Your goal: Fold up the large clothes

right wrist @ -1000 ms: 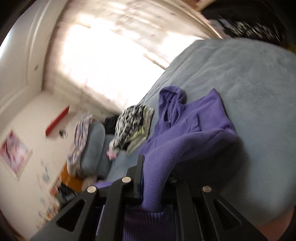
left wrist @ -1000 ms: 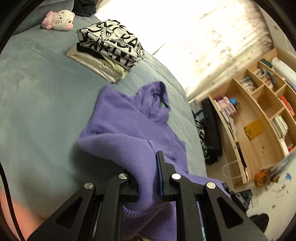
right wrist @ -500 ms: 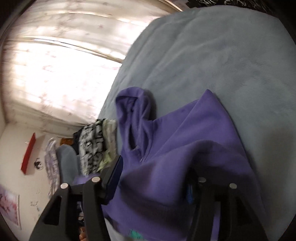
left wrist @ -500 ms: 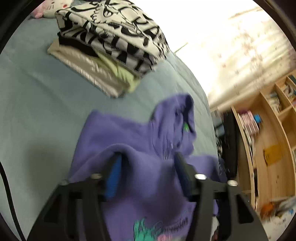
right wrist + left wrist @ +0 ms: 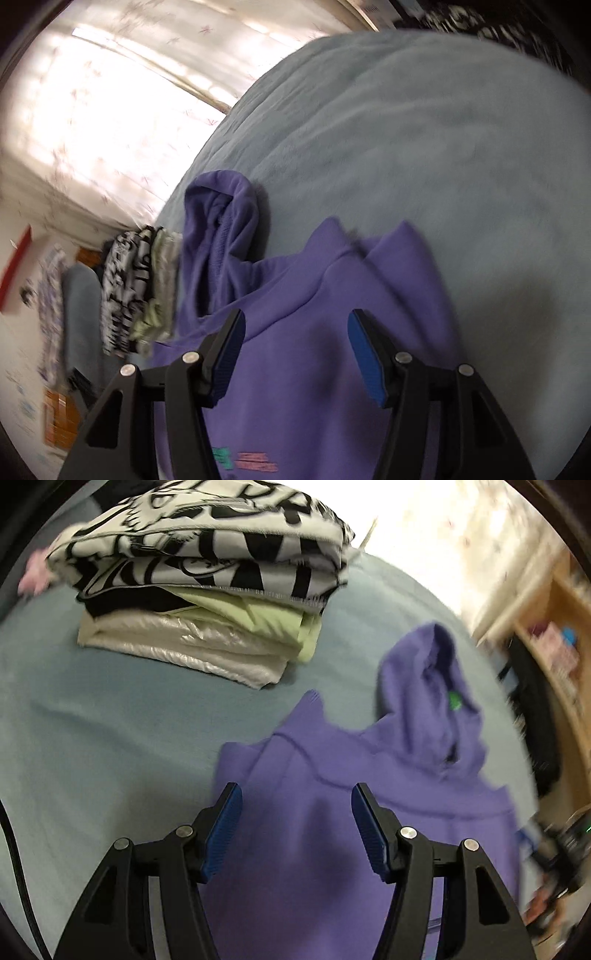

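Grey-blue bed (image 5: 110, 731) by a bright curtained window, purple hoodie (image 5: 332, 830) spread beside a stack of folded clothes (image 5: 207, 590)

Left gripper (image 5: 296, 808) and right gripper (image 5: 294, 332) hover over it, fingers wide, empty; a second ago both pinched its fabric

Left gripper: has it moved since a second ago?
Yes. The left gripper has let go of the purple hoodie, now stands open, and has advanced toward the folded clothes stack, which looms far larger and nearer in its view.
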Demonstrator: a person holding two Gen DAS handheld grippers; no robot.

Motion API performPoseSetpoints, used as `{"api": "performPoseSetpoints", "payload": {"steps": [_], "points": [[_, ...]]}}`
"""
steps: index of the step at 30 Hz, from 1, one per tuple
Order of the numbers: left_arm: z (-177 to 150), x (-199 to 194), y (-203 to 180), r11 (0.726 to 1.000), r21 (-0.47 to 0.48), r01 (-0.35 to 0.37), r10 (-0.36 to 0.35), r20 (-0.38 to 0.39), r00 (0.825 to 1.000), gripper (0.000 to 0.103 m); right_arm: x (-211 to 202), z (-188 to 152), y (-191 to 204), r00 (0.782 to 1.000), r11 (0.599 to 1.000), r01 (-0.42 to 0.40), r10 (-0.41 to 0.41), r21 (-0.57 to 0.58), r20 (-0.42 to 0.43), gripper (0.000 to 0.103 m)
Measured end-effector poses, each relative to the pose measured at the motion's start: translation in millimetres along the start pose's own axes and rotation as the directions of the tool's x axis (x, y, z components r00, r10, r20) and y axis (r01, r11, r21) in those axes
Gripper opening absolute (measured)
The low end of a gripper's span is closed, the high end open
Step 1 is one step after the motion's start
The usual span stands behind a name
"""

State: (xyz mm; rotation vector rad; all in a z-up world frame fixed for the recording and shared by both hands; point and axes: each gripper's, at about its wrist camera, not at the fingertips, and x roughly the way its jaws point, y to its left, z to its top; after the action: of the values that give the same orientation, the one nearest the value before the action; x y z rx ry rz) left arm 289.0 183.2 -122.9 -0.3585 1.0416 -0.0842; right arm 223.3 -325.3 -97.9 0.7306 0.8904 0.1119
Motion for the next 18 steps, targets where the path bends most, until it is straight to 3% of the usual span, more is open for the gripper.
{"api": "performPoseSetpoints", "payload": {"steps": [4, 9, 11, 14, 17, 18], "points": [[-0.3, 17.0, 0.9, 0.998, 0.061, -0.027, 0.028, -0.025, 0.999, 0.059, 0.4, 10.6, -0.2, 0.996, 0.993, 0.086, -0.082, -0.083, 0.043, 0.058], [-1.9, 29.9, -11.9, 0.983, 0.168, -0.072, 0.075, -0.007, 0.997, 0.056, 24.4, 16.5, 2.0, 0.989, 0.974, 0.146, -0.144, -0.172, 0.021, 0.058], [-0.7, 36.8, -17.9, 0.975, 0.203, -0.085, 0.088, -0.006, 0.996, 0.045, 36.6, 15.4, 7.5, 0.986, 0.96, 0.166, -0.168, -0.227, 0.008, 0.058], [2.3, 45.2, -25.0, 0.963, 0.238, -0.124, 0.129, -0.002, 0.992, 0.017, 51.6, 12.5, 14.3, 0.977, 0.94, 0.207, -0.212, -0.272, 0.011, 0.057], [2.5, 48.9, -29.7, 0.956, 0.253, -0.152, 0.155, 0.007, 0.988, 0.007, 57.8, 9.7, 17.3, 0.972, 0.924, 0.23, -0.236, -0.305, 0.02, 0.03], [1.6, 45.8, -31.7, 0.955, 0.252, -0.159, 0.159, 0.022, 0.987, 0.006, 56.1, 9.4, 17.1, 0.97, 0.919, 0.239, -0.243, -0.313, 0.027, 0.014]]}}
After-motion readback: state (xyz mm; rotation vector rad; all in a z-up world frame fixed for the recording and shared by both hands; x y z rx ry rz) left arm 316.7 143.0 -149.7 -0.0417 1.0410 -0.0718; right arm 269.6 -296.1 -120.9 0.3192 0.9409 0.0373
